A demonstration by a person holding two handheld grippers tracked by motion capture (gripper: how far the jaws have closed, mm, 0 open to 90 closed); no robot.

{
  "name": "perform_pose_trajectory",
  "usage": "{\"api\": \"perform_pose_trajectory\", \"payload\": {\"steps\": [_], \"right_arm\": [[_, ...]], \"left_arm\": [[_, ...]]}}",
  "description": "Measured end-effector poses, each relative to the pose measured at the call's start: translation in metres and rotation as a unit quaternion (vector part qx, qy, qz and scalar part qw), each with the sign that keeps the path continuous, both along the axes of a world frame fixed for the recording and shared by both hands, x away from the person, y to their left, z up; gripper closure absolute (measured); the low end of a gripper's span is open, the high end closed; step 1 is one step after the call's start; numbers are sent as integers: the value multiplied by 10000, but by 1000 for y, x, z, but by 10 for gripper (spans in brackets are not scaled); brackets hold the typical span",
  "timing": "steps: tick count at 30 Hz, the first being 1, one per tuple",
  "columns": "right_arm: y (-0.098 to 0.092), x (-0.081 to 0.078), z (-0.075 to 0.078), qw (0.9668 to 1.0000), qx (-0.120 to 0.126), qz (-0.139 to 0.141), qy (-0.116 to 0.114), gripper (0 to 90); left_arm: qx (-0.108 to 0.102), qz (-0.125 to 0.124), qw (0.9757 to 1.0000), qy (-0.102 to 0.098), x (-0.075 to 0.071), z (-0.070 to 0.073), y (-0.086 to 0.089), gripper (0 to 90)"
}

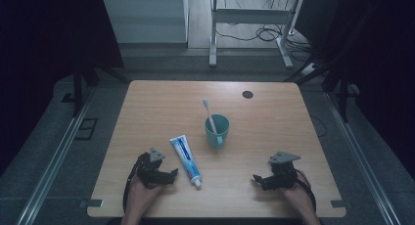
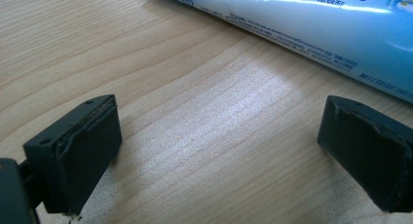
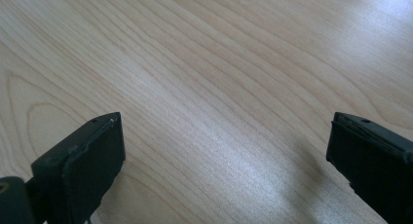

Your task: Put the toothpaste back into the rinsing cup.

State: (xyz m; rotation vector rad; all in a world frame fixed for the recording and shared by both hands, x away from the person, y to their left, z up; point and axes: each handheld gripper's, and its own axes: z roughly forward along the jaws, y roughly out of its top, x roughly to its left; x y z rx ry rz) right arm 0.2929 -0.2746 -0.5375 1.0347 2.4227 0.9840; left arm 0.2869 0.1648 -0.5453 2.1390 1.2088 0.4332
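My left gripper (image 1: 172,174) sits at the near left of the wooden table (image 1: 156,102), jaws wide apart with nothing between them, pointing right toward the toothpaste tube (image 1: 186,160). The tube lies flat just beside that gripper, apart from it, running at a slant with its white cap (image 1: 197,184) at the near end and the flat crimped end toward the far left. In the left gripper view, bare wood shows between the jaws and the blue-and-white tube (image 2: 311,24) crosses the top of the view just past the jaw tips, not touching them. My right gripper (image 1: 258,178) rests at the near right of the table, well apart from the tube, pointing left; its jaws are also spread wide and hold nothing, with plain wood grain (image 3: 219,97) between them in the right gripper view. Each gripper is held by a hand coming in from the near edge, left hand (image 1: 139,195) and right hand (image 1: 298,195). A teal mug (image 1: 217,131) stands upright near the table's middle, just beyond and right of the tube's far end, not touching it as far as I can tell. A toothbrush (image 1: 209,113) stands in the mug, leaning left, head up. A dark round spot (image 1: 247,94) sits at the far side of the table, well apart from everything.
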Motion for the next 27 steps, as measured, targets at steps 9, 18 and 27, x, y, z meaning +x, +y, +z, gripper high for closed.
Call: {"api": "perform_pose_trajectory", "payload": {"steps": [9,18,27], "right_arm": [[-3,1,-5,9999,83,-35,89,19],[-3,1,-5,9999,109,-52,115,23],[-3,1,-5,9999,113,-59,110,26]], "left_arm": [[-42,-26,10000,-78,-1,2,3,114],[-168,-62,9994,-311,-6,15,2,255],[-320,-226,9989,-244,-7,25,5,431]]}}
